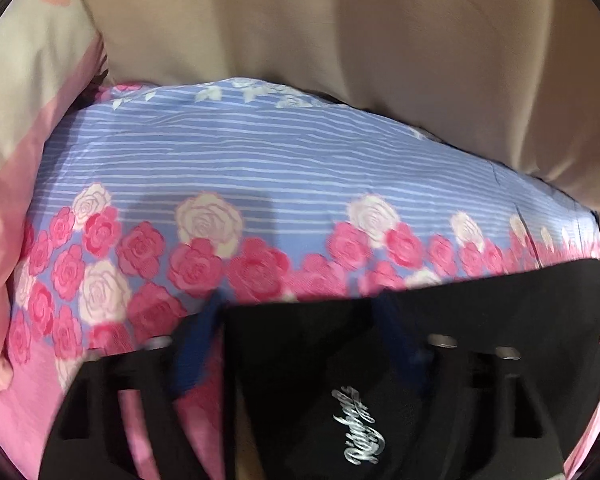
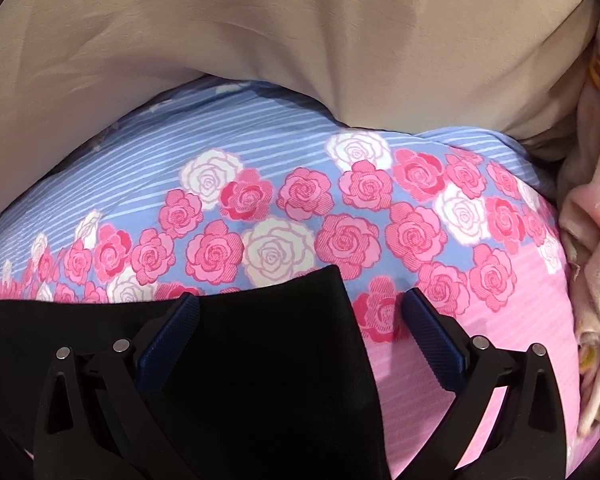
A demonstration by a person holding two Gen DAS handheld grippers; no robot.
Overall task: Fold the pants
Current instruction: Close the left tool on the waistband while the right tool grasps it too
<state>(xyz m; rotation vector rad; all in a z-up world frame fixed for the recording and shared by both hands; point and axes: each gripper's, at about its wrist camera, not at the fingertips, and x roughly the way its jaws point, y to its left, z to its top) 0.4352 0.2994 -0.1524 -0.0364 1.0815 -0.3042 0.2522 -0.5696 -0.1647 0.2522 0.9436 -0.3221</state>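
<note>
Your black pants [image 2: 260,360] lie nearest, on the rose-print sheet [image 2: 280,208]; a beige pillow [image 2: 300,40] sits beyond. The left view is blurred. Your left gripper [image 1: 300,320] straddles a pants corner, pad contact unclear; your right gripper [image 2: 300,308] stands wide, gripping nothing.

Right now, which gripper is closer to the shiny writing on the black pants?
Left. The left gripper has the silver writing between its fingers. The right gripper straddles a plain edge of the pants; no writing shows there.
</note>
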